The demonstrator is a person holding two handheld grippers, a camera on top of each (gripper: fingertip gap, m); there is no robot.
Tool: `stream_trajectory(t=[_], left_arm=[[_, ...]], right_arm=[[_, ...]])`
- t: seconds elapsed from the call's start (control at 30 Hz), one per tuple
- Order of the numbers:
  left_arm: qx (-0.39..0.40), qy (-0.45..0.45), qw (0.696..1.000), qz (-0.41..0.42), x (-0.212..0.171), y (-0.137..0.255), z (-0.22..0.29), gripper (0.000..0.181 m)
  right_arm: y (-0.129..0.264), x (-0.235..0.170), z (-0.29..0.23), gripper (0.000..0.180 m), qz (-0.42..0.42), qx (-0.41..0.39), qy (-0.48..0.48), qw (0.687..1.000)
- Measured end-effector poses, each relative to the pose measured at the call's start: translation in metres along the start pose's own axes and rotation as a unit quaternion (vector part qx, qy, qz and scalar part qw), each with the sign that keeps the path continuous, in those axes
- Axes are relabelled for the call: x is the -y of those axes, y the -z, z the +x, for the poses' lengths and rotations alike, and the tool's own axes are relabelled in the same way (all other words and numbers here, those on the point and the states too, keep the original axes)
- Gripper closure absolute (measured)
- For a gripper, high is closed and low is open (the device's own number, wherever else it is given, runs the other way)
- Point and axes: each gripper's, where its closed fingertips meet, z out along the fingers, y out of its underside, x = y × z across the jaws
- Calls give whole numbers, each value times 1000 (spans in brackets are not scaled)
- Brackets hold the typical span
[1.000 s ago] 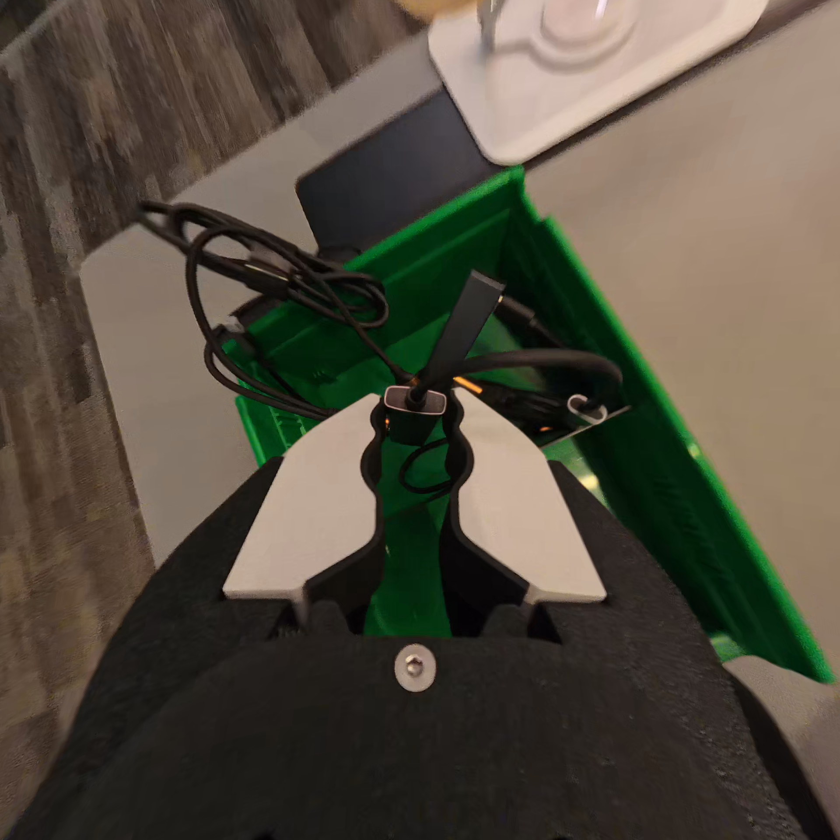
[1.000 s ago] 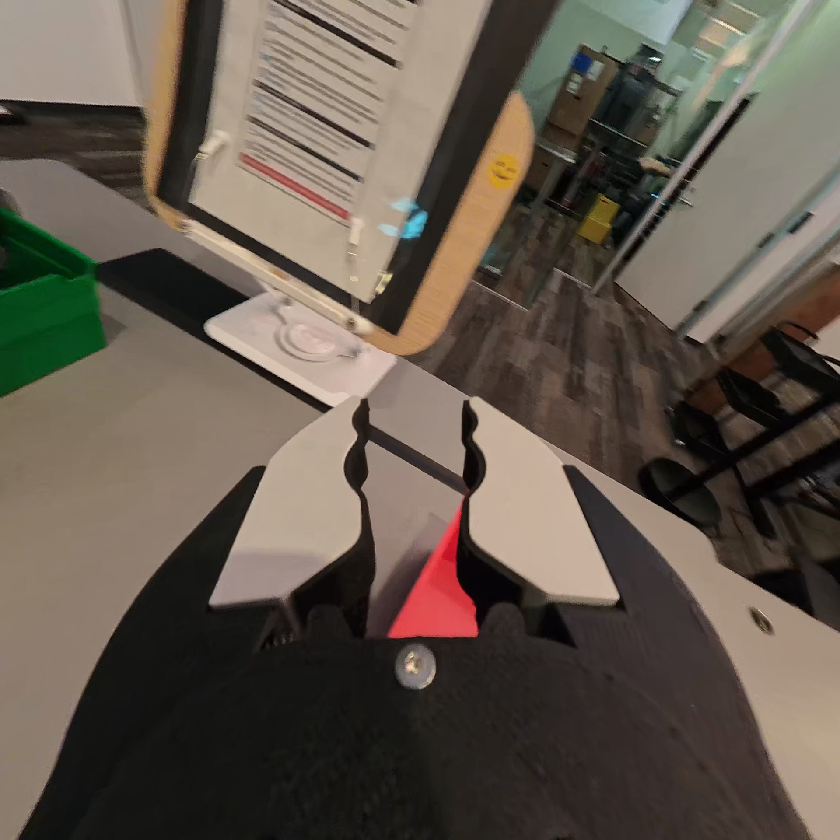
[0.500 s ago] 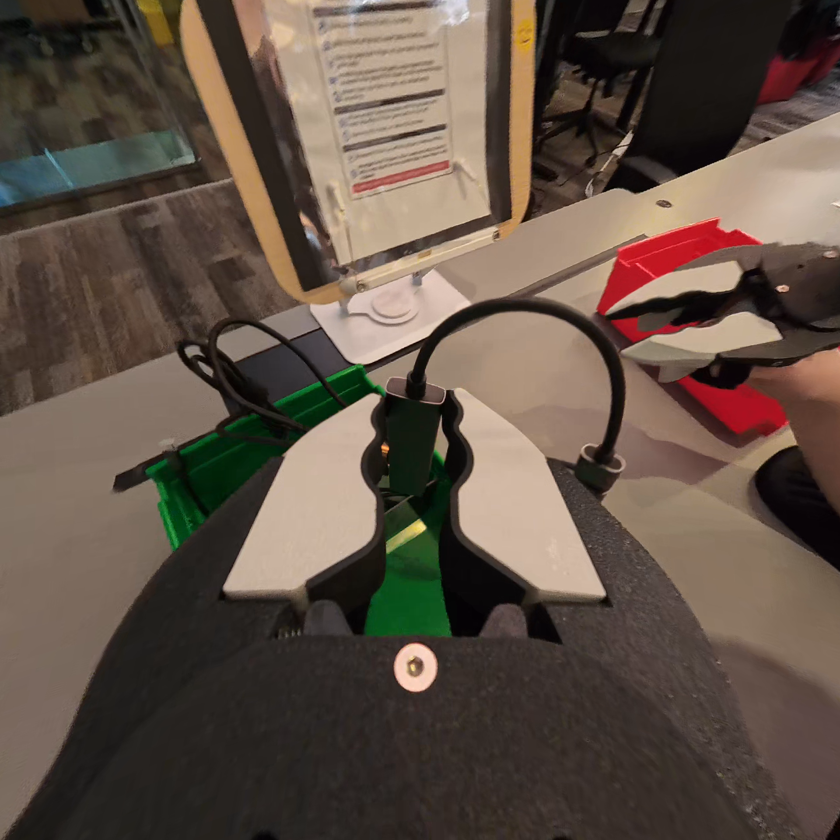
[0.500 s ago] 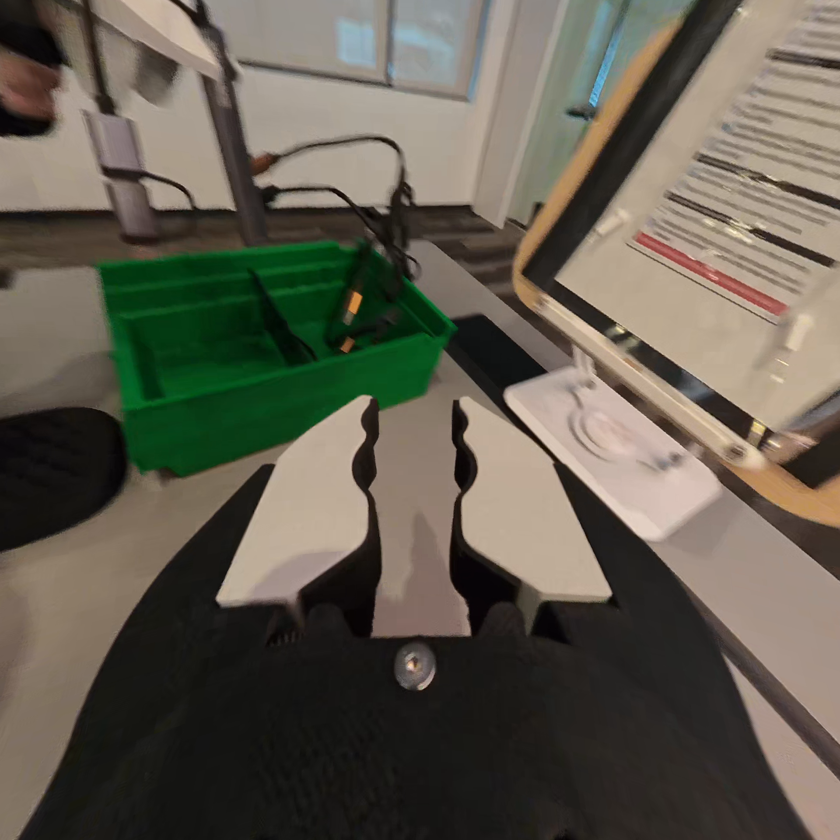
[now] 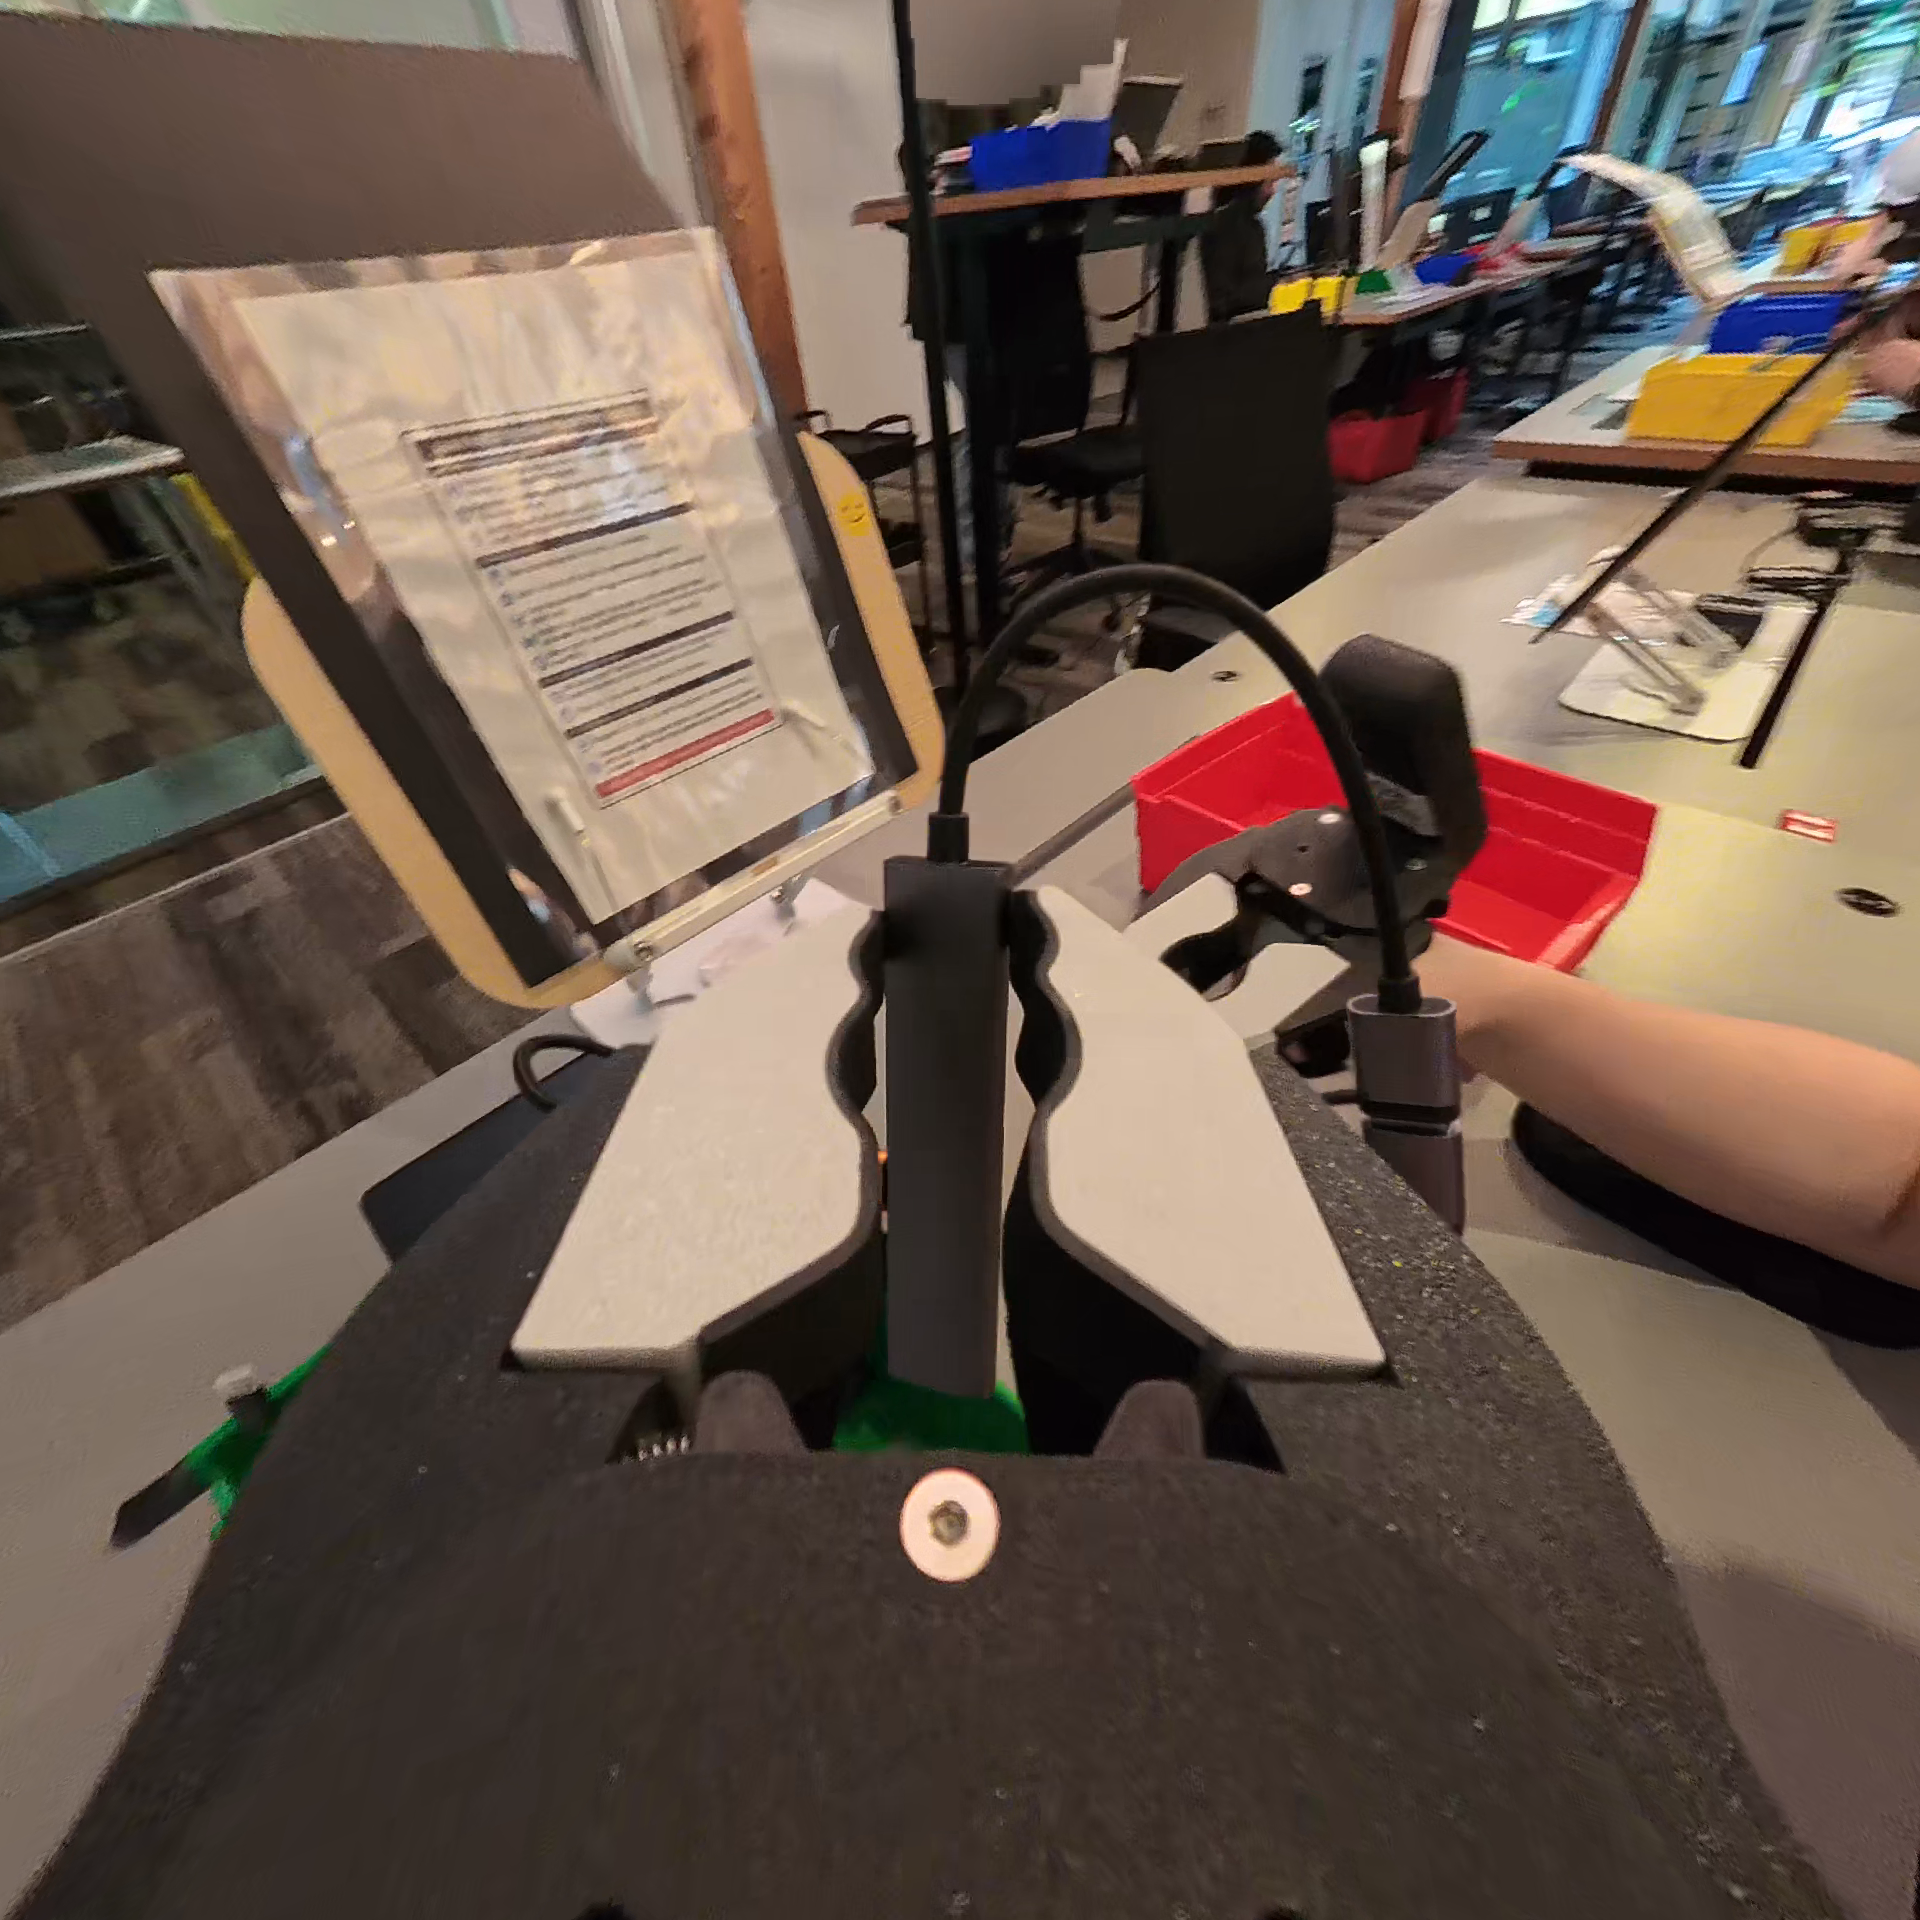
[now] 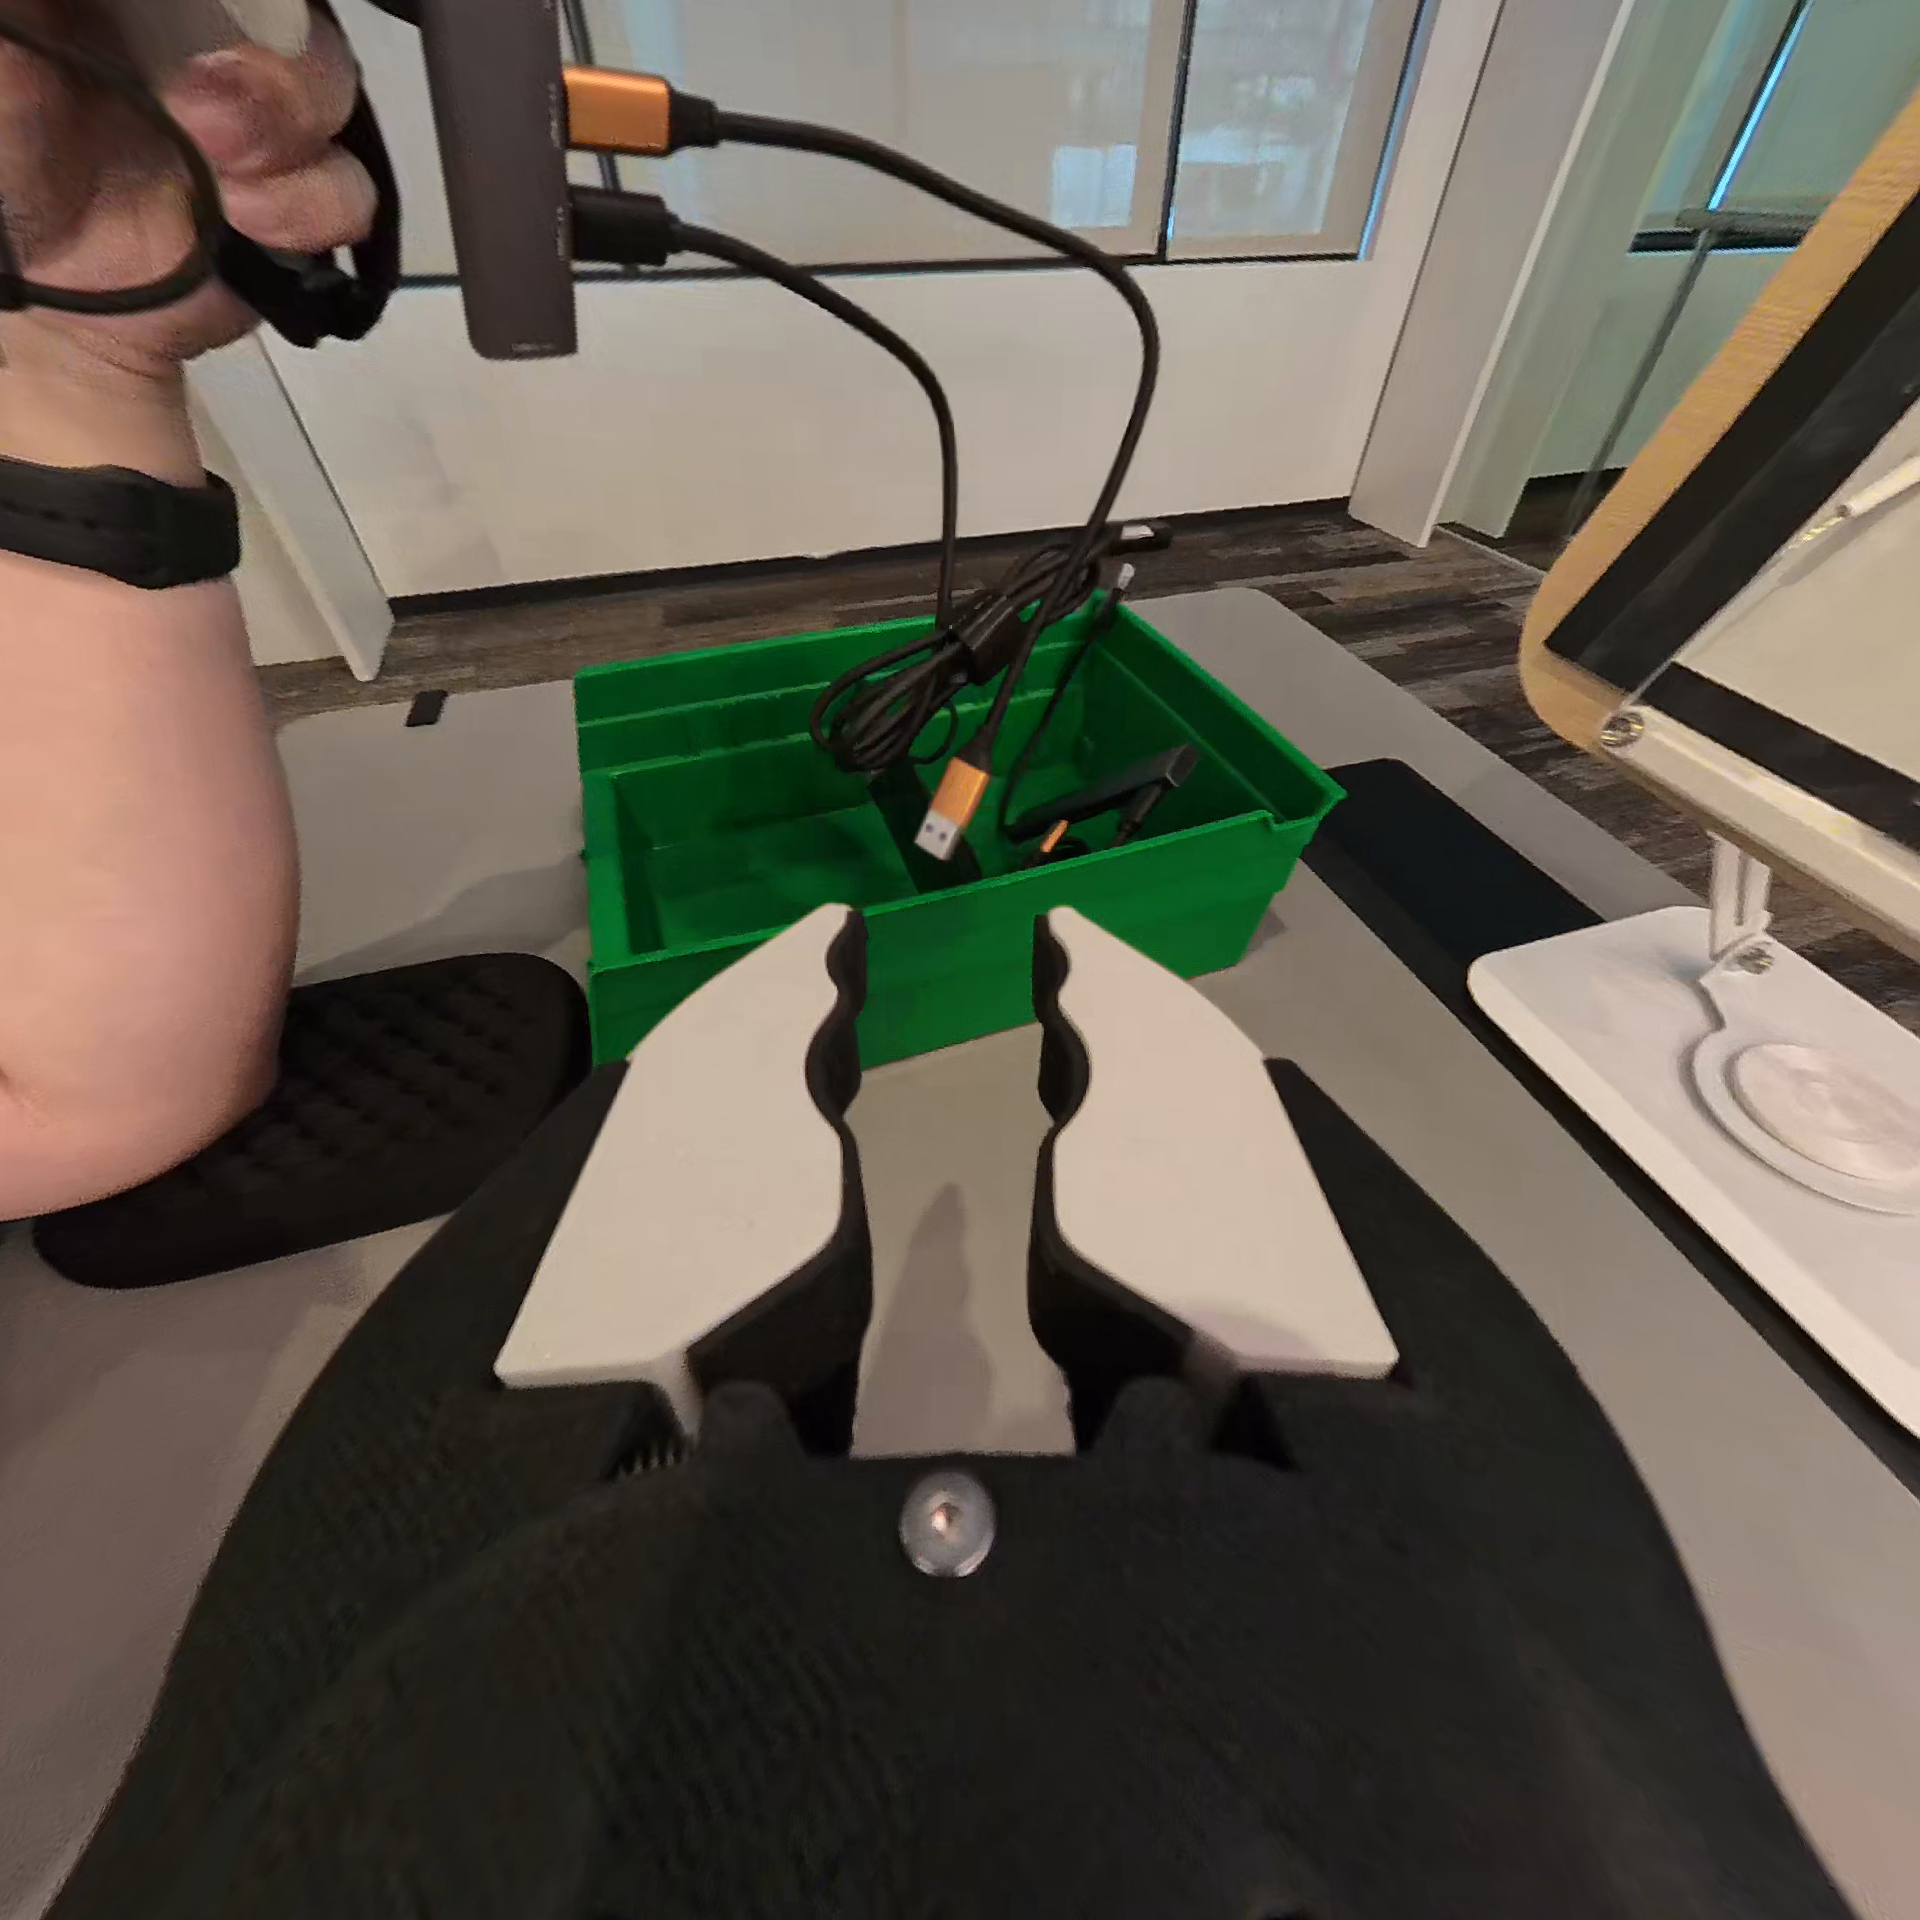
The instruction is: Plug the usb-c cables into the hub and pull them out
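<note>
left gripper (image 5: 945, 925) jaws clamp hub (image 5: 943, 1122); right gripper (image 6: 943, 930) jaws parted, empty.

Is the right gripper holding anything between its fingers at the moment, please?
No, the right gripper is open, with only the bare grey table showing between its fingers.

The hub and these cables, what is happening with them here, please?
The left hand-held gripper is shut on the dark hub and holds it in the air. Two cables, one with an orange plug, are plugged into it and hang into the green bin. The right hand-held gripper is open and empty.
</note>
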Motion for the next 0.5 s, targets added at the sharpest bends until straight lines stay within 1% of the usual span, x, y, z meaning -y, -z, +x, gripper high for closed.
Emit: stream_trajectory(t=[0.17, 0.37, 0.47, 0.5], left_arm=[[-55, 1, 998, 27, 10, 7, 19, 159], [-196, 5, 979, 60, 21, 20, 65, 159], [-260, 4, 963, 64, 22, 23, 85, 159], [-281, 4, 958, 62, 21, 23, 91, 159]], right_arm=[[-4, 2, -14, 148, 9, 31, 5, 999], [2, 25, -42, 142, 65, 88, 27, 994], [12, 46, -45, 129, 101, 55, 59, 992], [17, 54, -45, 127, 111, 39, 75, 990]])
